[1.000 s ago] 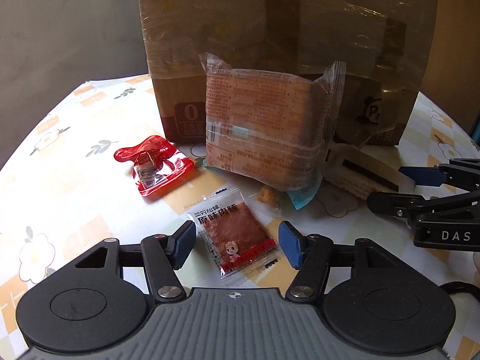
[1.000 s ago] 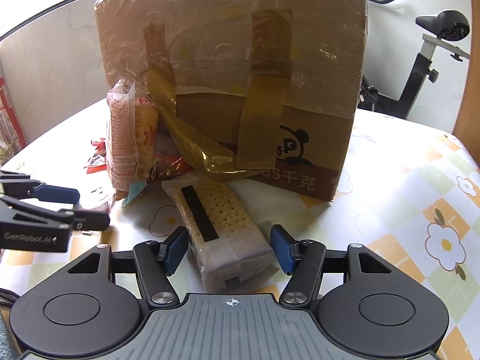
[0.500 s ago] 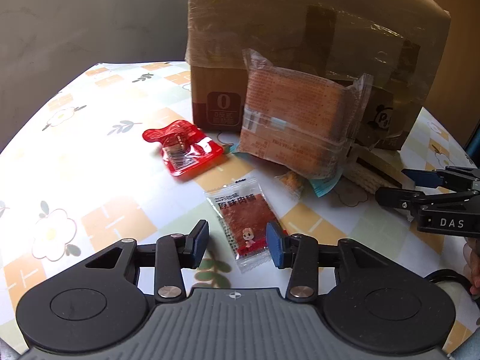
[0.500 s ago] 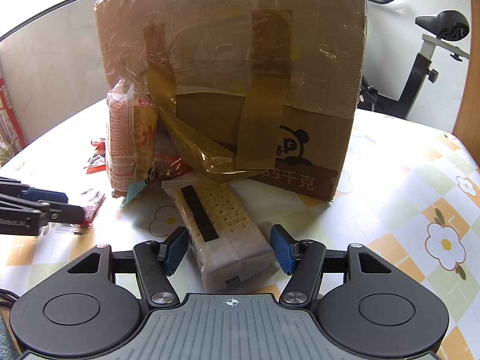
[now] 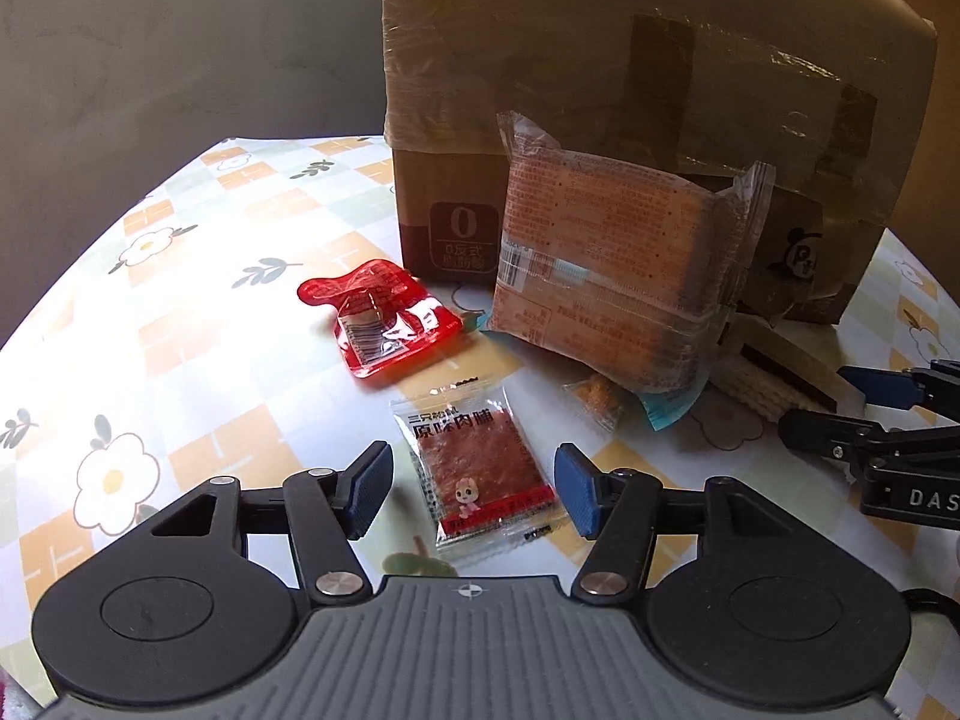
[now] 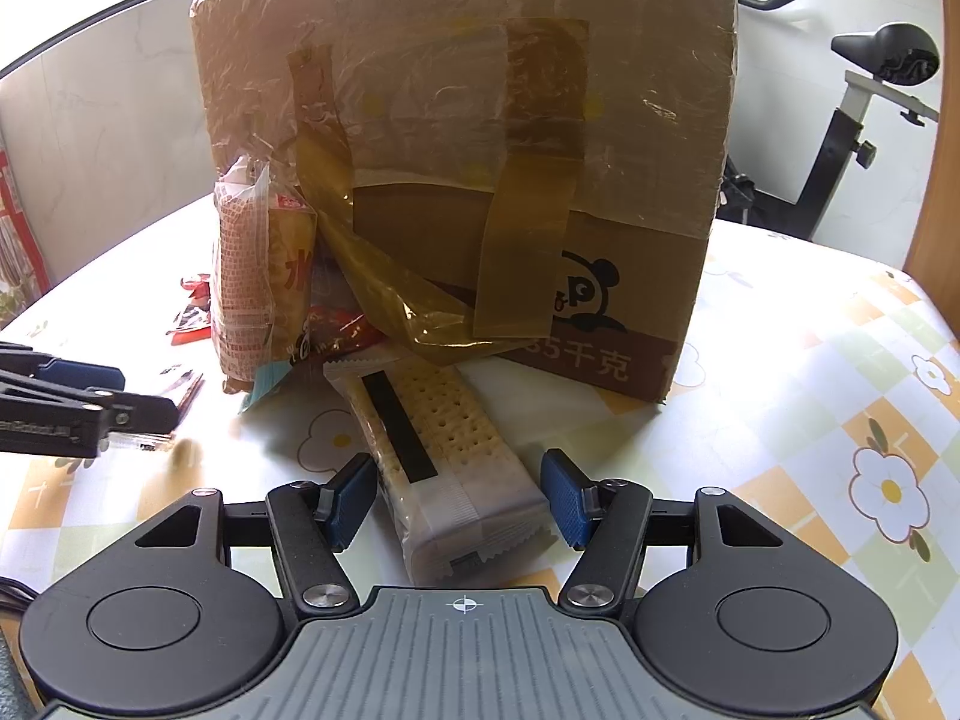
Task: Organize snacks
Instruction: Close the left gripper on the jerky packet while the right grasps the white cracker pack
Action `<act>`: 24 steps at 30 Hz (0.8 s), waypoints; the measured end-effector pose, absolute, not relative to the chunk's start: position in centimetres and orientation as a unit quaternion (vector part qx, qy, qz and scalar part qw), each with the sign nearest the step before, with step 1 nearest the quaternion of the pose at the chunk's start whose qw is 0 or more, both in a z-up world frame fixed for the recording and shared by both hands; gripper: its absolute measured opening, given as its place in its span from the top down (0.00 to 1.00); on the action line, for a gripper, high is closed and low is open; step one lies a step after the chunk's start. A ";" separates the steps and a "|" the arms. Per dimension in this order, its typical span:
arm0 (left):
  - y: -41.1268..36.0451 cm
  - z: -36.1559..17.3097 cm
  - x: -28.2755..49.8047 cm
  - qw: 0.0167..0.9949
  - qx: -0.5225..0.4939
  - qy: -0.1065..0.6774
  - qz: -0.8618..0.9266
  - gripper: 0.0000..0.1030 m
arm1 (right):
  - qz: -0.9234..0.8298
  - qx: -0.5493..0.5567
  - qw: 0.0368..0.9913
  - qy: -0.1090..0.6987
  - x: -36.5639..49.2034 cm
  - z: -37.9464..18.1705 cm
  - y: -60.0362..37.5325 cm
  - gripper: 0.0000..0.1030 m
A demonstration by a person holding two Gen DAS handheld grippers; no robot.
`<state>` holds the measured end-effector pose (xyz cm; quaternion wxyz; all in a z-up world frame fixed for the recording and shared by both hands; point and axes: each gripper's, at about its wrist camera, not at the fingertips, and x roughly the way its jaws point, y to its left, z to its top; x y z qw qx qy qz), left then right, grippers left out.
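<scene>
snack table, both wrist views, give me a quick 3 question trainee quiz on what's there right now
1. True or false: the left gripper is shut on the jerky packet.
2. What lies between the open fingers of the right gripper? A) red pouch B) cracker pack C) cardboard box
3. Fill in: the large orange biscuit pack leans against the ___.

Key:
1. False; its jaws are open on either side of it.
2. B, the cracker pack.
3. cardboard box.

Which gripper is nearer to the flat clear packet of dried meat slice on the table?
Left. The left gripper has its open fingers on both sides of the flat clear packet of dried meat slice. The right gripper is open around the long cracker pack.
</scene>
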<state>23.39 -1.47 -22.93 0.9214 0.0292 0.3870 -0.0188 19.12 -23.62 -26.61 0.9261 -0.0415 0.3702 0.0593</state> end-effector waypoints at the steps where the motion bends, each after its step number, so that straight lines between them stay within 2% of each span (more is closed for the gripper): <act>1: -1.7 -23.2 23.8 0.922 0.034 0.386 -0.011 0.40 | 0.059 -0.041 0.926 0.370 19.1 -26.6 -23.6 0.44; 4: -1.4 -23.6 24.5 0.925 0.022 0.380 0.010 0.33 | 0.060 -0.041 0.926 0.370 19.1 -26.6 -23.6 0.44; 5: -1.2 -23.7 24.5 0.925 0.013 0.378 0.013 0.34 | 0.060 -0.041 0.926 0.370 19.1 -26.6 -23.6 0.44; 7: -1.1 -23.7 24.2 0.928 0.017 0.372 0.009 0.41 | 0.060 -0.040 0.926 0.370 19.1 -26.6 -23.6 0.44; 8: -0.9 -23.7 24.0 0.929 0.016 0.369 0.008 0.51 | 0.060 -0.039 0.926 0.370 19.1 -26.6 -23.6 0.44; 11: 0.2 -23.5 23.4 0.930 -0.003 0.367 0.004 0.56 | 0.060 -0.039 0.926 0.370 19.1 -26.6 -23.6 0.44; 16: 1.3 -23.3 22.2 0.930 -0.018 0.368 -0.010 0.58 | 0.064 -0.067 0.920 0.380 19.4 -26.5 -22.8 0.40; 18: 1.4 -23.3 21.8 0.930 -0.020 0.368 -0.017 0.58 | 0.069 -0.078 0.915 0.390 19.7 -26.4 -22.5 0.35; 24: 1.2 -23.3 21.2 0.931 -0.021 0.362 -0.029 0.58 | 0.073 -0.087 0.898 0.425 21.8 -25.7 -21.8 0.37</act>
